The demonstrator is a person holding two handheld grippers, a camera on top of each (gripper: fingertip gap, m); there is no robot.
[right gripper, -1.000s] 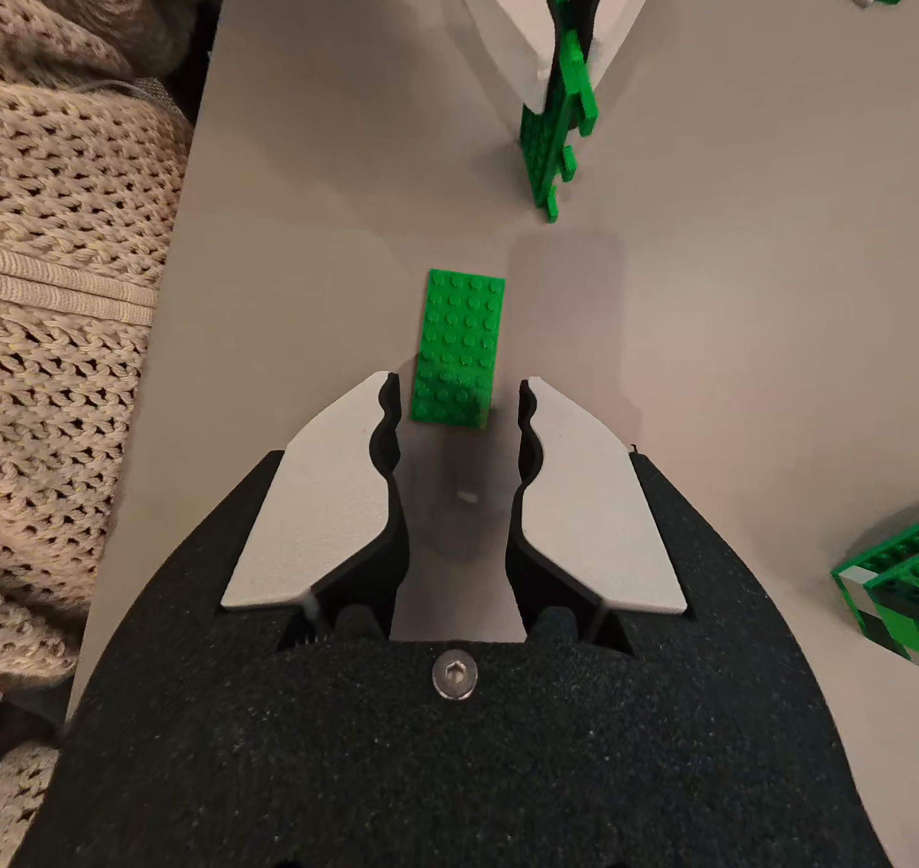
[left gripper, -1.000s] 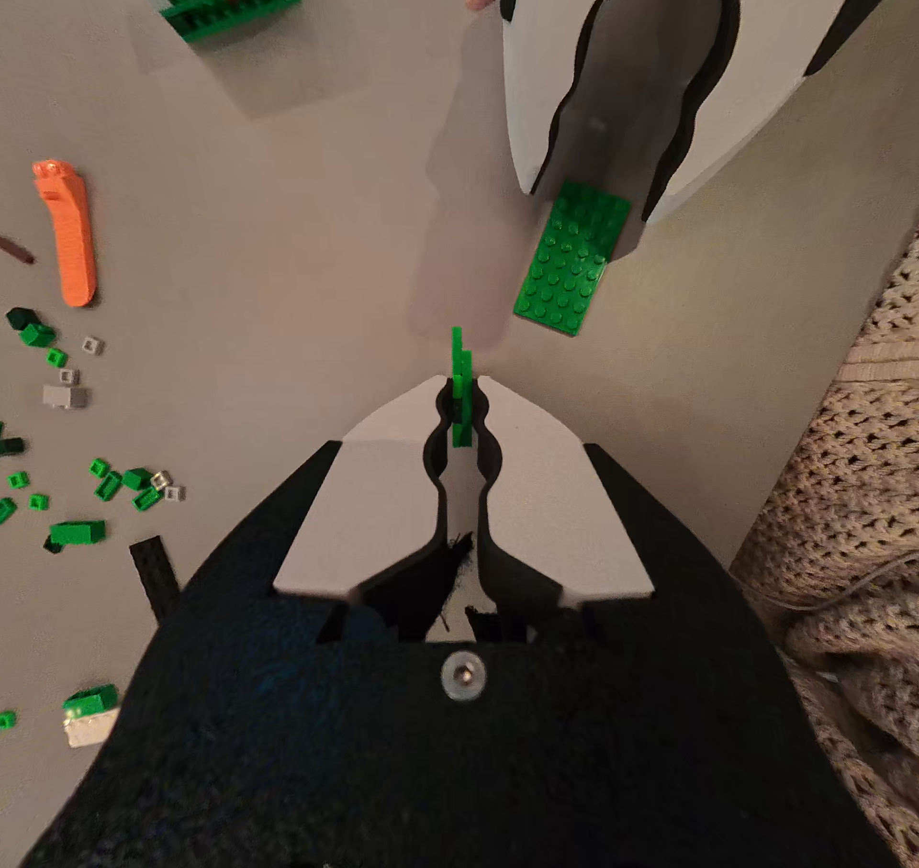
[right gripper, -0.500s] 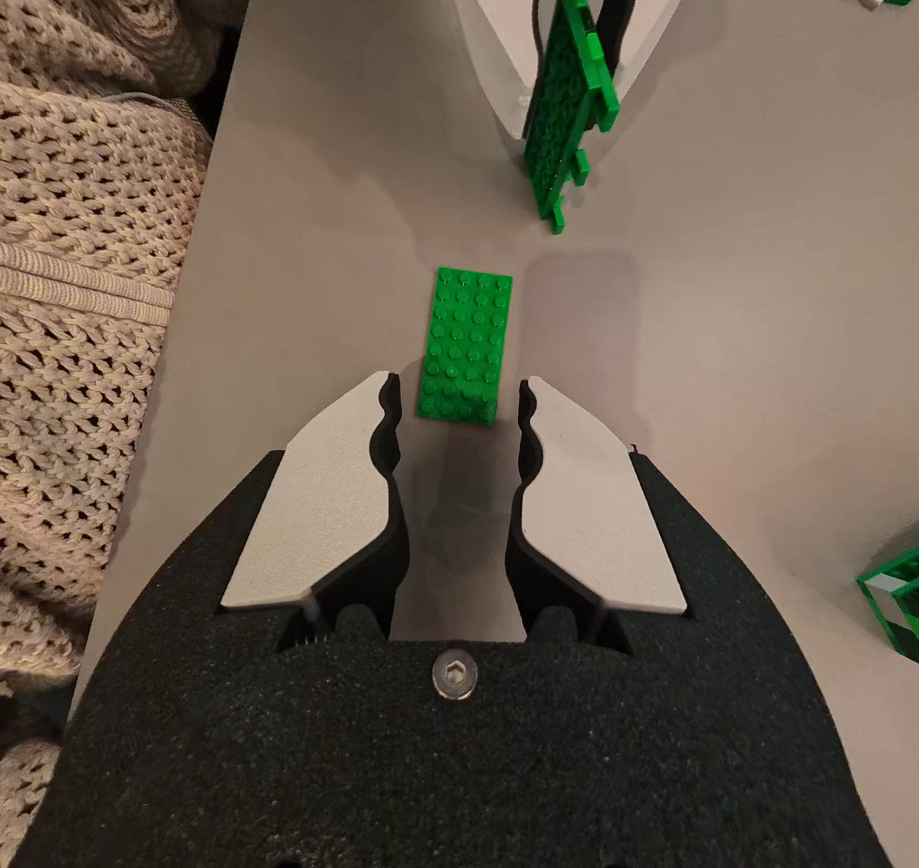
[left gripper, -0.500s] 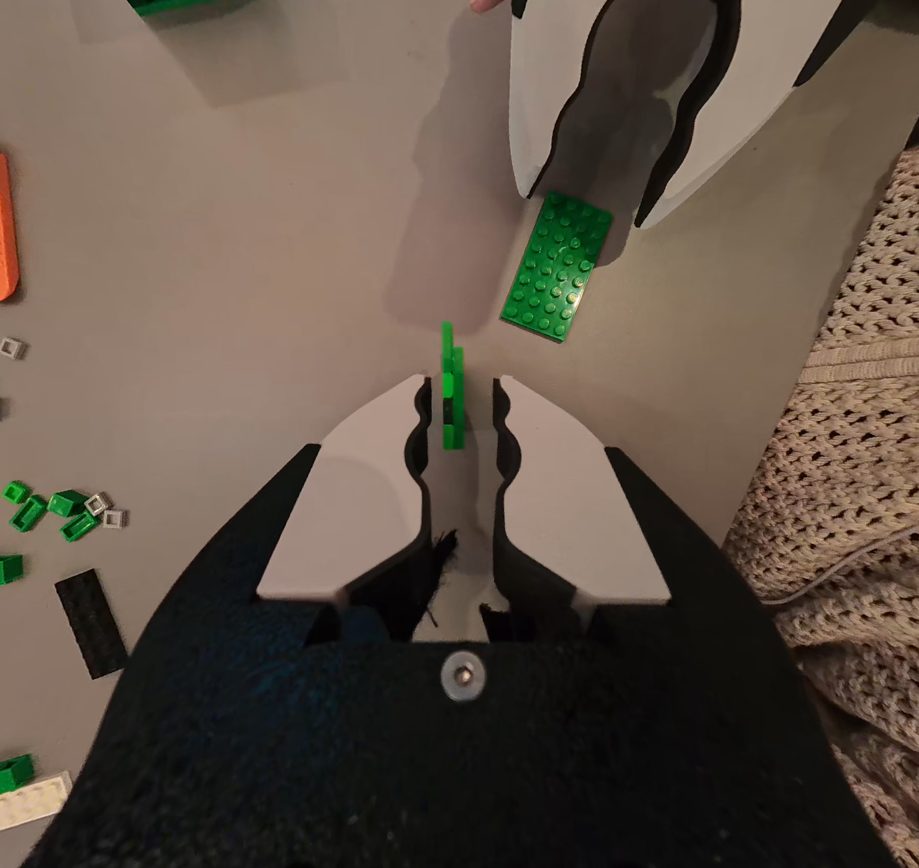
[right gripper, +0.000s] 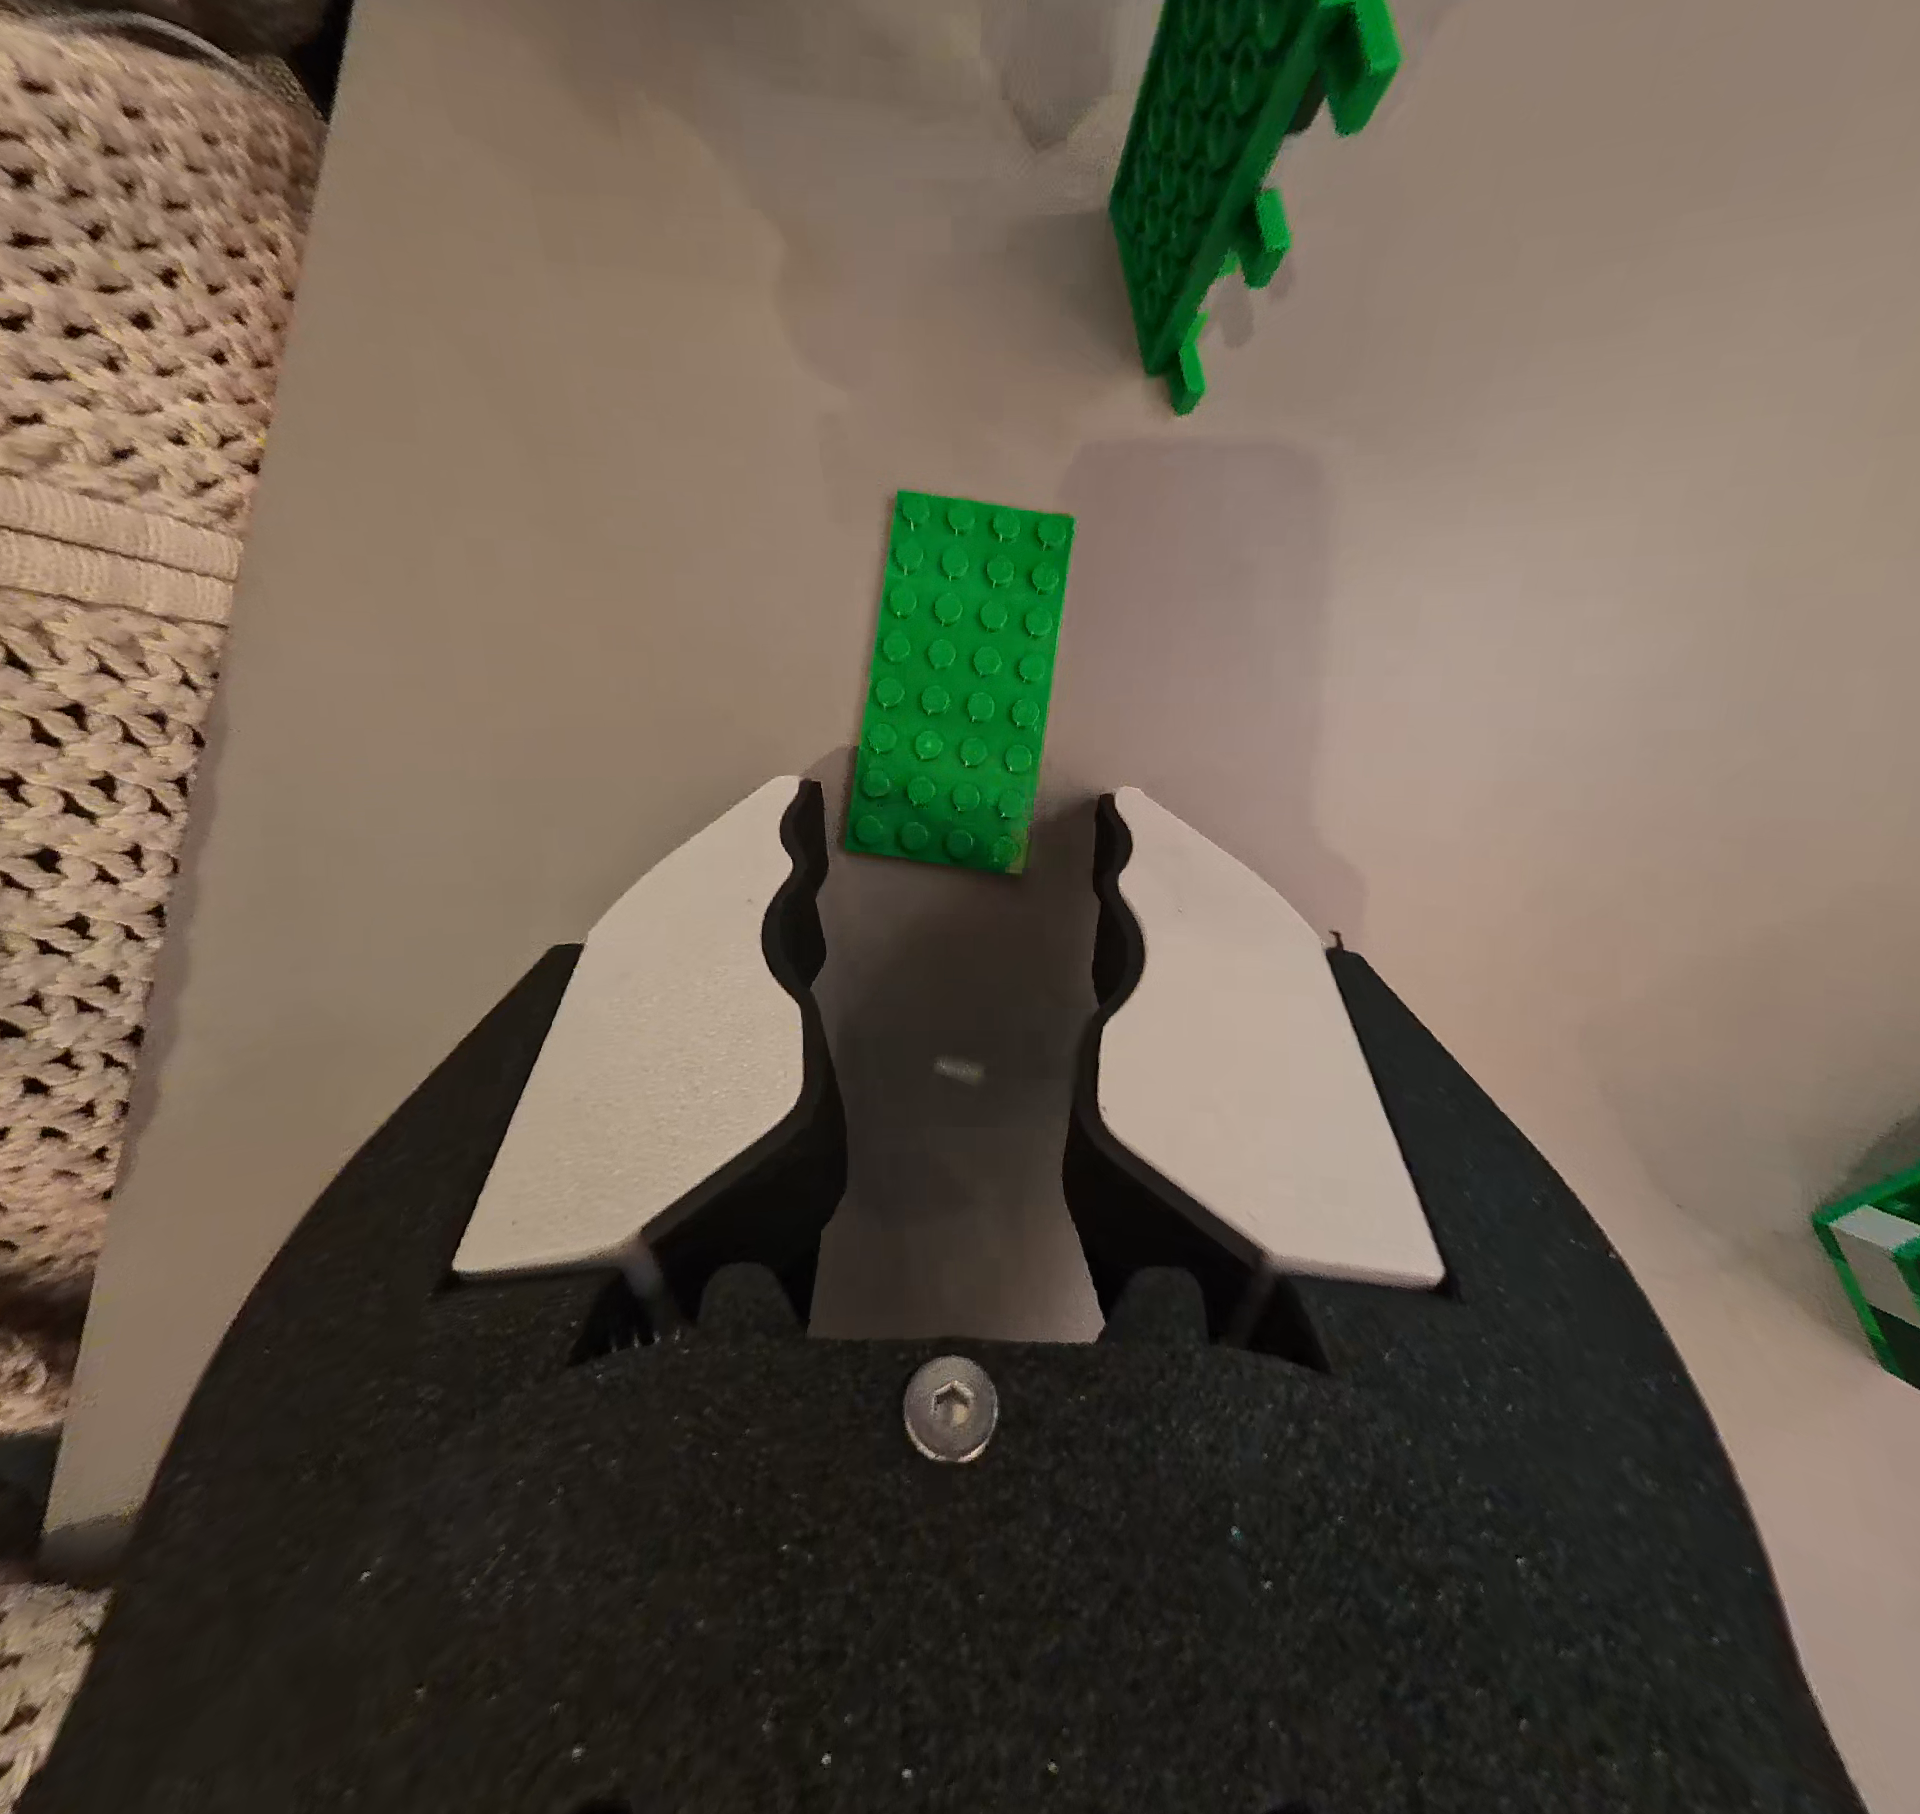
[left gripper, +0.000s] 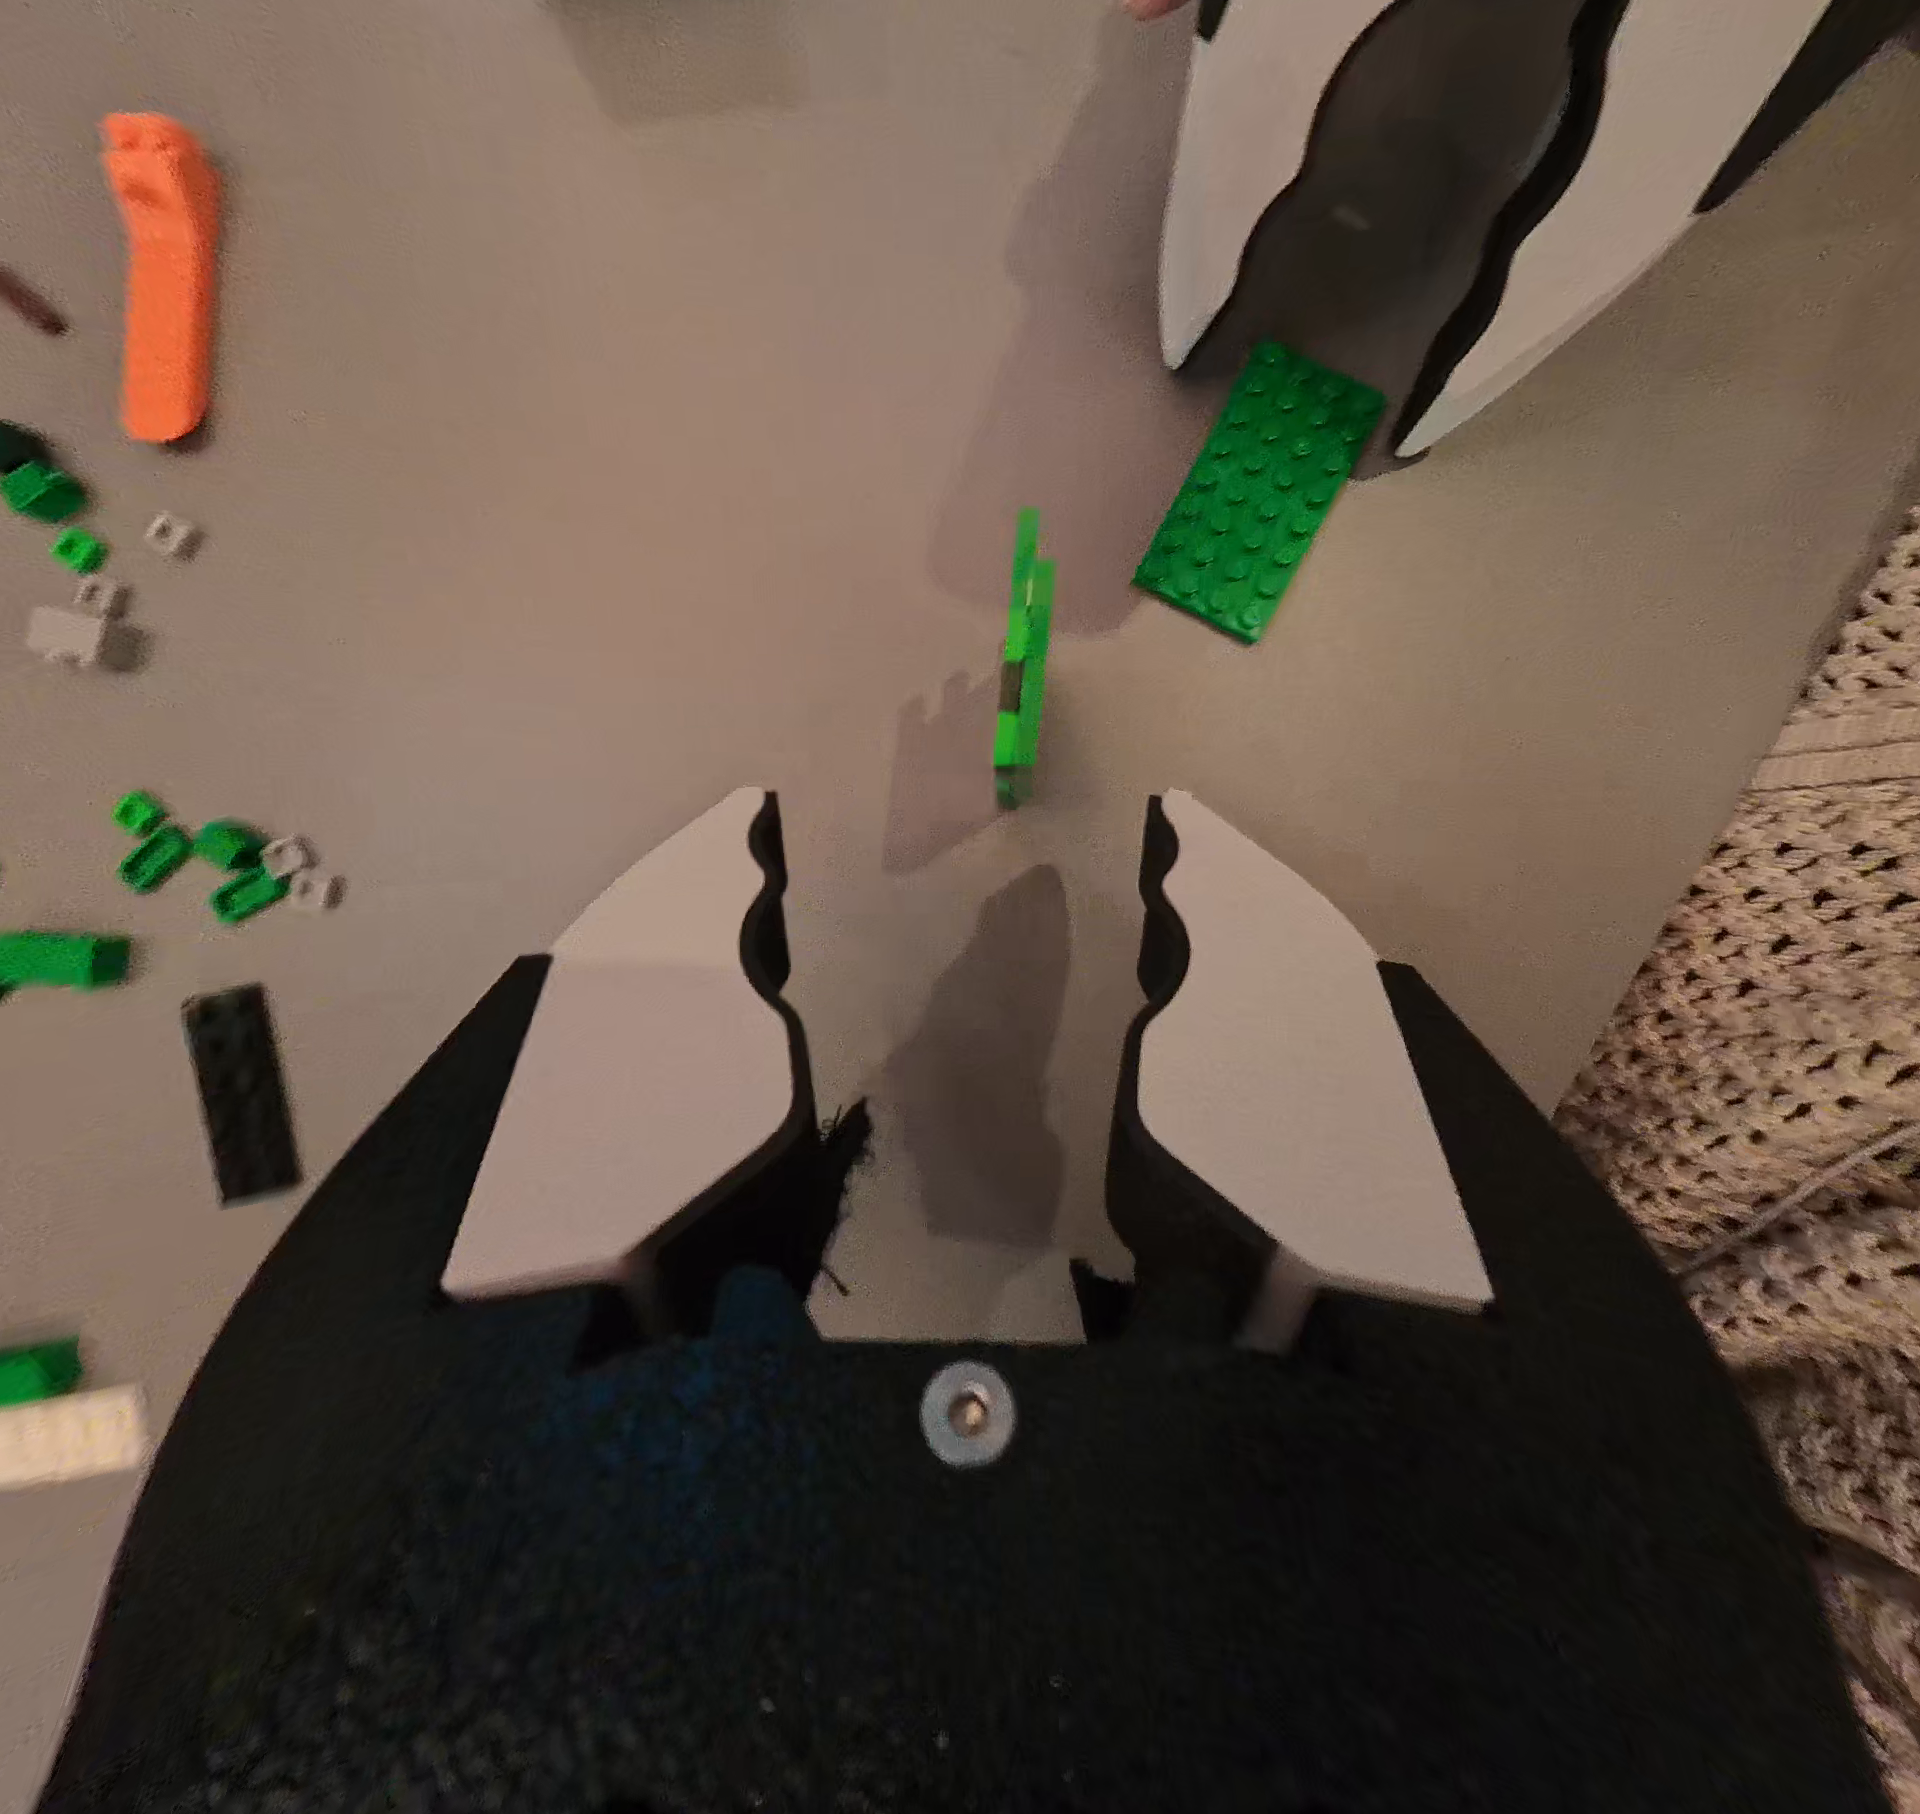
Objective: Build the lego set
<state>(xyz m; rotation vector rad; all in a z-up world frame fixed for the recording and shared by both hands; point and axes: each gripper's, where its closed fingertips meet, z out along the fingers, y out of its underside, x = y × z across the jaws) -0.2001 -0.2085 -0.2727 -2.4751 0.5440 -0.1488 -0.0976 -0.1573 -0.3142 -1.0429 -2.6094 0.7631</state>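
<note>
My left gripper (left gripper: 961, 808) is open and empty. Just ahead of it a green plate assembly (left gripper: 1023, 663) stands on edge, clear of both fingers. In the right wrist view the assembly (right gripper: 1236, 133) leans to one side, with its underside facing the camera. I cannot tell if it rests on the table. A flat green studded plate (right gripper: 961, 684) lies on the grey table. My right gripper (right gripper: 958, 808) is open, its fingertips either side of the plate's near end. The left wrist view also shows the plate (left gripper: 1262, 497) and the right gripper (left gripper: 1299, 393).
An orange brick separator (left gripper: 166, 278), a black plate (left gripper: 241, 1089) and several small green and grey pieces (left gripper: 208, 860) lie at the left. A partial green build (right gripper: 1881, 1276) sits at the right. Knitted fabric (right gripper: 104, 517) hangs beside the table's edge. One gripper's finger ends stand about 12 cm off the other's. Measured from the fingertips, the black plate (left gripper: 241, 1089) is 15 cm or so from the left gripper and 25 cm from the right.
My left gripper has opened, let go of the green assembly and drawn back. The assembly is now free and leaning. The right gripper stays open at the flat plate.
</note>
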